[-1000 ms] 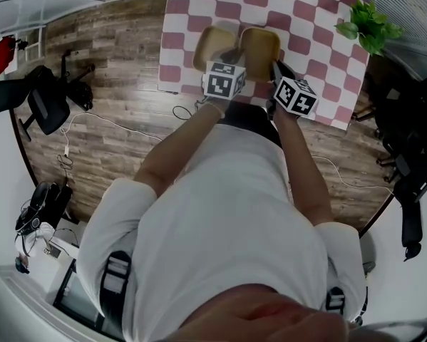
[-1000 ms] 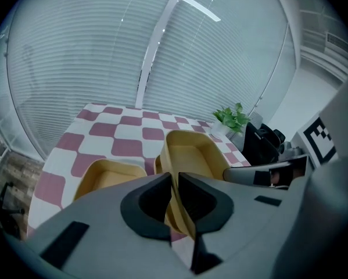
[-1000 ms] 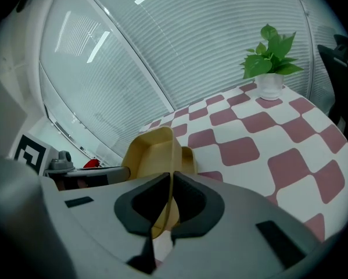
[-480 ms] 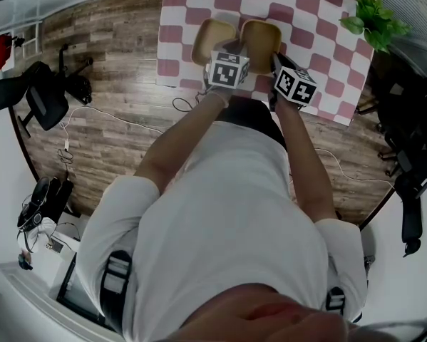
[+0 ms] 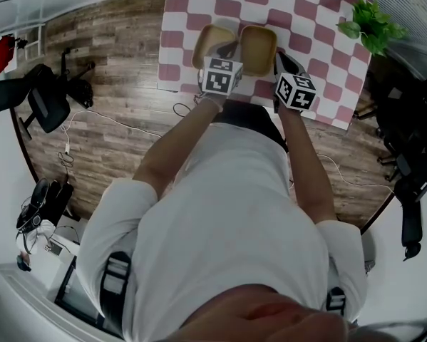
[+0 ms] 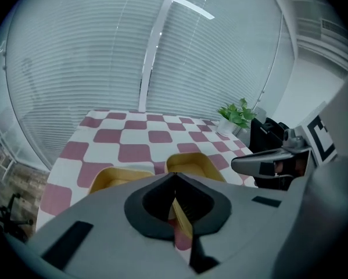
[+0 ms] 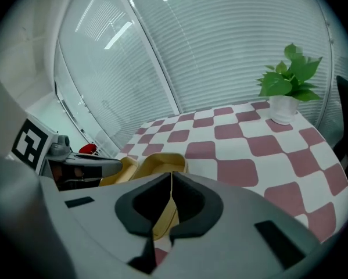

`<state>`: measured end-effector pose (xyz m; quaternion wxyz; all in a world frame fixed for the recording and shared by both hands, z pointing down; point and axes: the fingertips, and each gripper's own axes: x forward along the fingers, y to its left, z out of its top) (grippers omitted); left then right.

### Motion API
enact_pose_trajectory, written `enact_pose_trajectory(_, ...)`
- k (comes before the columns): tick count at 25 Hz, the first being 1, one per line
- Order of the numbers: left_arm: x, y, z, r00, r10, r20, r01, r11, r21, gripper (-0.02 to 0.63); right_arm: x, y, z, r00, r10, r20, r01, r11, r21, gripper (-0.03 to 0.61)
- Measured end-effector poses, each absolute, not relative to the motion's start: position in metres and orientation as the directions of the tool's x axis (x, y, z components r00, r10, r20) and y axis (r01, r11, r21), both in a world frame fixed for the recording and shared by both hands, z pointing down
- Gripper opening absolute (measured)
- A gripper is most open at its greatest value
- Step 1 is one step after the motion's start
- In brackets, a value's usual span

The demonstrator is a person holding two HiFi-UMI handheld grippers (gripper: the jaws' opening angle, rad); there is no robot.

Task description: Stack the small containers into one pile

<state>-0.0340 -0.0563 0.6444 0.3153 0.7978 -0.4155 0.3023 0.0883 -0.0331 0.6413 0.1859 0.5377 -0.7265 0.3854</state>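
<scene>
A person in a white shirt leans over a red-and-white checked surface (image 5: 299, 6), a gripper in each hand, with two shallow yellow containers side by side at its near edge. The left-hand container (image 5: 209, 38) and the right-hand container (image 5: 259, 45) both sit open side up, just beside each other, neither stacked on the other.

The left gripper (image 5: 231, 48) reaches in where the two meet. In the left gripper view its jaws are pressed together at the tips on a thin yellow container wall (image 6: 182, 217) (which of the pair it belongs to cannot be told).

The right gripper (image 5: 277, 59) stands at the outer side of the right-hand container. In the right gripper view its jaws are likewise closed on that container's yellow rim, the tray itself spreading ahead and to the left.

A potted plant (image 5: 370, 23) stands at the surface's far right corner. Black office chairs (image 5: 45, 98) wait on the wood floor (image 5: 106, 41).
</scene>
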Motion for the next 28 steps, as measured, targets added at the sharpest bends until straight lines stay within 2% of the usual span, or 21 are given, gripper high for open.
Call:
enact_pose_trajectory(18, -0.028, -0.048, 0.678, 0.460, -0.414, 0.786, -0.811, -0.555, 0.182, 0.034, 0.075, -0.029, 0.675, -0.358, -0.615, 0.703, -0.933, 0.197, -0.302, 0.031)
enact_pose_trajectory(28, -0.030, -0.051, 0.602, 0.531, -0.489, 0.692, -0.797, -0.567, 0.210, 0.034, 0.080, -0.039, 0.596, -0.342, -0.723, 0.600, -0.939, 0.249, -0.235, 0.032)
